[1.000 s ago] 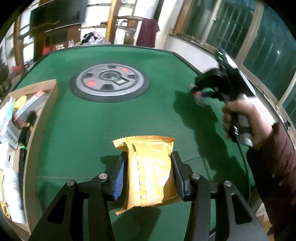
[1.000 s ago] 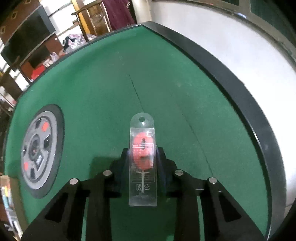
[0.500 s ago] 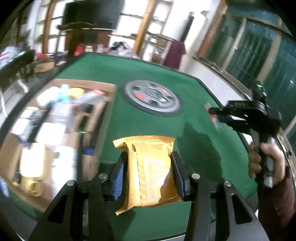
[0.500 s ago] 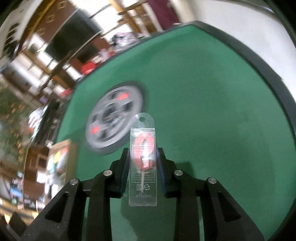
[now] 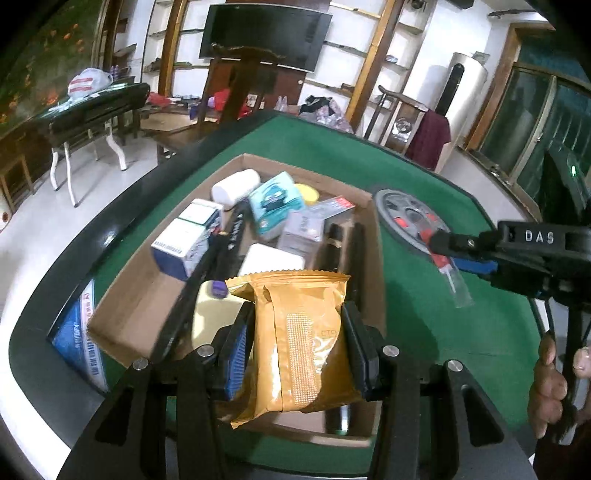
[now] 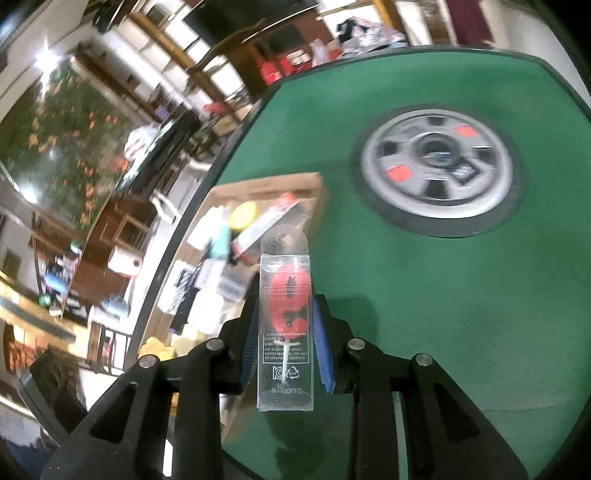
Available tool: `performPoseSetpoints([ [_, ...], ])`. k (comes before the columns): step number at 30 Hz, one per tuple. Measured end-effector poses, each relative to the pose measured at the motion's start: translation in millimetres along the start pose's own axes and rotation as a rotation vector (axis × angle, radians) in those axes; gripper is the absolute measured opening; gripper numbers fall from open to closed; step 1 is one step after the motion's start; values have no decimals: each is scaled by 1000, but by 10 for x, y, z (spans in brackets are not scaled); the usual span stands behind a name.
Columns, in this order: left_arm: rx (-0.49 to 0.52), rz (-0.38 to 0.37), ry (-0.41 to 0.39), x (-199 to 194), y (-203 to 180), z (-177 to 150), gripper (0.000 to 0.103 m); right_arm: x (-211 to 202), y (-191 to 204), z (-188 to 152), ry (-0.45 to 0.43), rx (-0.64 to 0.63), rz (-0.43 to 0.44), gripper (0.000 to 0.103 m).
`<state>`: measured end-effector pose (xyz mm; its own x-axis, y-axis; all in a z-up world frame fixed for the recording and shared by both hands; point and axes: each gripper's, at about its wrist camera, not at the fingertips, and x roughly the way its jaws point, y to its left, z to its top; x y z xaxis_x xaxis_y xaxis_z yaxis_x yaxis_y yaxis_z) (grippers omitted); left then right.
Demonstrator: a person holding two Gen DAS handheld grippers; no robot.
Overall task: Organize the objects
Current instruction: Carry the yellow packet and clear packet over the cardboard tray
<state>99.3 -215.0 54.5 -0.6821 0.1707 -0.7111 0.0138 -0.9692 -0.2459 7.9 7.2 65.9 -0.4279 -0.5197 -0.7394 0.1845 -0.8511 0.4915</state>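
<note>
Green felt (image 5: 424,325) covers the whole tabletop, soft and matte, with a glossy black rounded rim (image 5: 48,280) around it. Closest to the camera, the left gripper (image 5: 297,347) is clamped on a crinkly orange-gold snack packet (image 5: 295,332) with zigzag-cut ends, held over the near end of an open cardboard box (image 5: 376,236). That box is crammed with small cartons, a white bottle, a teal pack and a yellow lid. Over to the right, the right gripper (image 6: 284,343) pinches a clear, hard plastic candle case (image 6: 286,332) with a red number-shaped candle inside, above bare felt just beside the box. Further back there's a round grey disc (image 6: 439,170) set in the felt, wheel-like, with red patches. Behind the table: wooden shelves, a dark TV screen (image 5: 264,35), carved wooden chairs, pale floor.
</note>
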Motion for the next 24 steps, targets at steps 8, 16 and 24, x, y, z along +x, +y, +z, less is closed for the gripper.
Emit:
performPoseSetpoints([
  [8,-2,16,26,139,173,-30,41,502,402,25,62,-68,-59,26],
  [16,1,60,-2,183,267,-5,41,833,436,31,113,-68,-130,26],
  [24,13,93,-22,225,272,5,41,912,474,40,106,-94,-177,26],
])
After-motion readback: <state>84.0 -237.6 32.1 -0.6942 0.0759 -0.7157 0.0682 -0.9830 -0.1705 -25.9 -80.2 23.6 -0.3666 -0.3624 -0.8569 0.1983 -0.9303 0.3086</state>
